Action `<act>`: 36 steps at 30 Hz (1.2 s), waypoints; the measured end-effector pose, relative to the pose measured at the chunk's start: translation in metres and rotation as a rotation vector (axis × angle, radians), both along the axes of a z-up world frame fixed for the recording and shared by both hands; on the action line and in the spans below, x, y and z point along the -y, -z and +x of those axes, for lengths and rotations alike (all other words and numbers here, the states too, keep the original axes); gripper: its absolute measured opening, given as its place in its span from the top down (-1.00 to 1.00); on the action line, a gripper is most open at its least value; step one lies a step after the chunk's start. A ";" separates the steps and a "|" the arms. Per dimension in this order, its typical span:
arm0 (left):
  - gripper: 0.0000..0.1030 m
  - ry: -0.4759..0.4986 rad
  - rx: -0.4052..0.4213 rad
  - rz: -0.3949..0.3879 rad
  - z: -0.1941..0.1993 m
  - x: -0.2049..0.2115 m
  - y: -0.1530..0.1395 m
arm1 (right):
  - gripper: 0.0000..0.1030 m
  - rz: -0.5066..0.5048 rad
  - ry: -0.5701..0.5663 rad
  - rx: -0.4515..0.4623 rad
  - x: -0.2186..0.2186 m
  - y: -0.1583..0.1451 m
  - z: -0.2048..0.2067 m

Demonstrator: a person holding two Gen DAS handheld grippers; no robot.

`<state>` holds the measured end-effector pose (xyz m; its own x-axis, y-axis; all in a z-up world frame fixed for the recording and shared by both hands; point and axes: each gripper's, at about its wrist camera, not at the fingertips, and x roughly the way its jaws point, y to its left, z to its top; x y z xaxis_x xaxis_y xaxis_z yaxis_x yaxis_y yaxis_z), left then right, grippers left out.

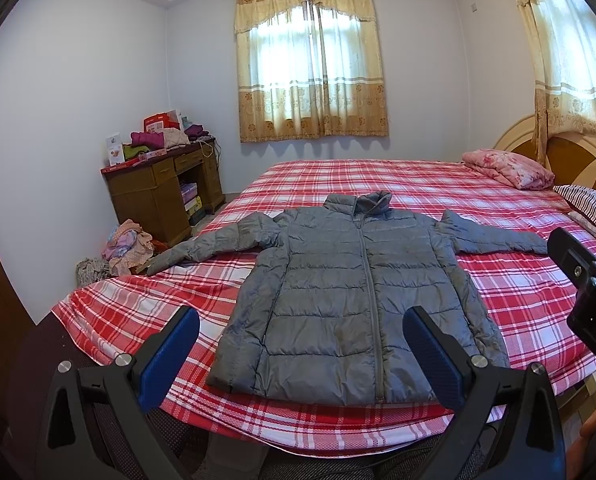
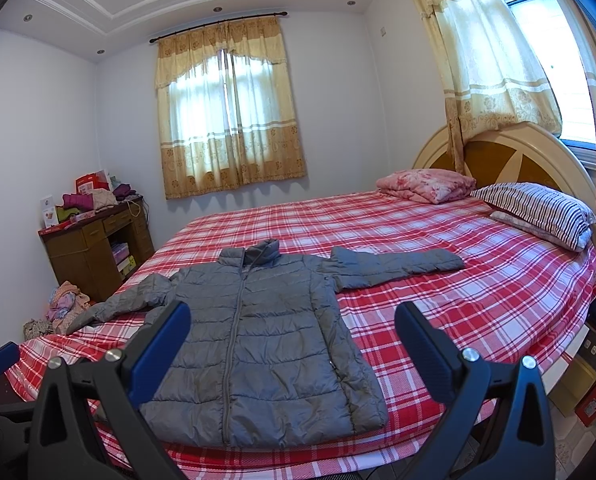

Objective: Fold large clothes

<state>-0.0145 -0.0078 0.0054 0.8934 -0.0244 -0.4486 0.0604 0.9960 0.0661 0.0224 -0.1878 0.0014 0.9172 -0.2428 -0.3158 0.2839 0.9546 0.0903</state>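
1. Since the grey puffer jacket [image 1: 353, 292] is spread flat, zipped, front up, with both sleeves out to the sides, it looks laid ready for folding (none started yet, I'd judge).
2. It lies on the red plaid bed [image 1: 517, 300], hem at the near edge, collar toward the window.
3. Left gripper [image 1: 301, 356]: fingers spread wide, holding nothing, raised off the bed in front of the hem.
4. Right gripper [image 2: 292, 350]: also spread, nothing held, jacket body ahead and to its left, right sleeve [image 2: 397, 266] beyond.
5. Neither tool touches the fabric.
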 end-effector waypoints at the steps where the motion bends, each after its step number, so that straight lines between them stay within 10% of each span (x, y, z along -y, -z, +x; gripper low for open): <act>1: -0.98 0.000 0.000 -0.001 0.000 0.000 0.000 | -1.00 0.000 0.001 0.000 0.000 0.000 0.000; 24: -0.98 -0.005 -0.018 0.010 0.009 0.000 0.008 | -1.00 -0.002 0.003 -0.017 -0.003 0.003 0.004; 36: -0.98 0.044 -0.088 -0.025 0.088 0.018 0.030 | -1.00 0.044 0.102 -0.034 0.060 0.035 0.035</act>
<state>0.0732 -0.0258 -0.0250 0.8482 -0.0746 -0.5243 0.1082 0.9936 0.0336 0.0578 -0.2473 -0.0337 0.8769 -0.3196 -0.3589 0.3829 0.9160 0.1197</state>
